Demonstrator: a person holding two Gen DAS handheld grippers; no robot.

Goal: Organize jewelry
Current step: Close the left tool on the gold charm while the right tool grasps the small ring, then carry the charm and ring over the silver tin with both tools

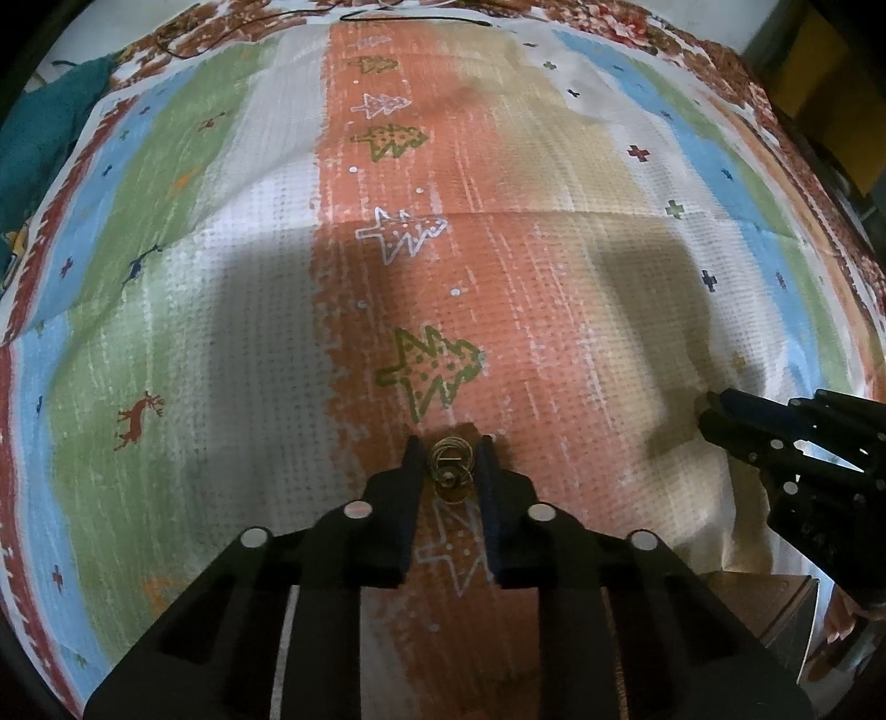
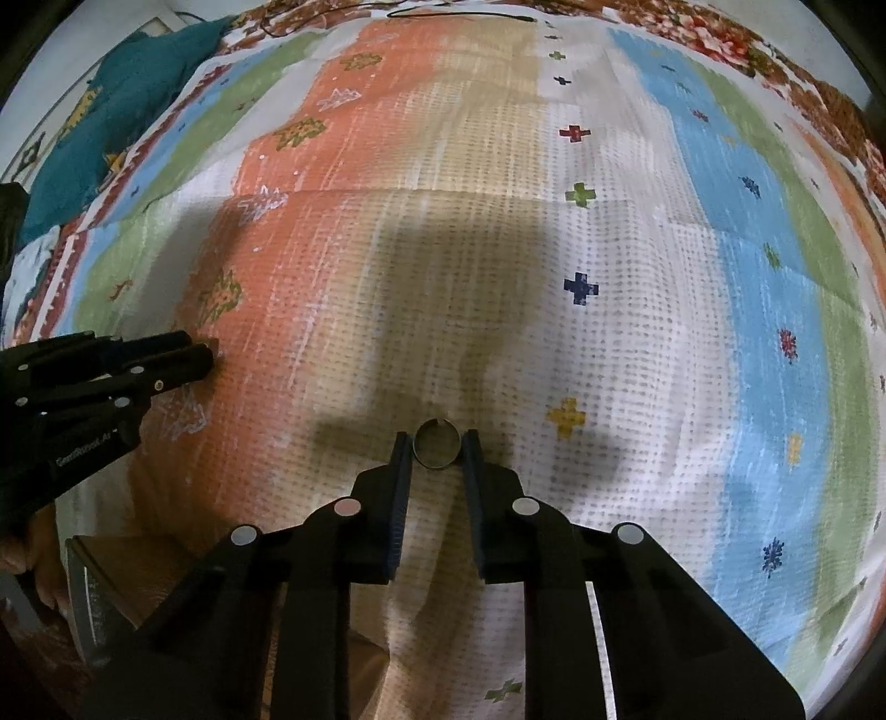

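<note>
striped cloth [image 1: 554, 183] covers the whole work surface, bands of green, white, orange, tan and blue, printed with little trees, crosses and a deer. teal fabric [image 1: 50, 127] bunched at the far left corner, thin dark cable [image 1: 415, 19] along the far edge. big soft shadows fall across the middle of the cloth.

my left gripper [image 1: 449, 451] points steeply down at the orange band, just near of a green tree print. its jaws are narrowed around a small gold wire ring [image 1: 449, 462], looks like stacked loops, lying on the cloth. both pads sit right against the ring's sides from what i can see, so i call it gripped, ring between the fingertips and resting on the cloth.

my right gripper [image 2: 437, 446] is down on the white band, left of a yellow cross print. jaws pulled in on a plain metal band ring [image 2: 437, 443], open side facing the camera, gap at its far edge. pads touch its left and right sides, ring at the very tips.

in the left view the right gripper shows at the right edge, tips on the tan band; in the right view the left gripper shows at the left edge. the two are well apart. brown box [image 2: 138, 576] corner sits near left, partly hidden. a person's fingers [image 2: 22, 559] show at the near left edge.
</note>
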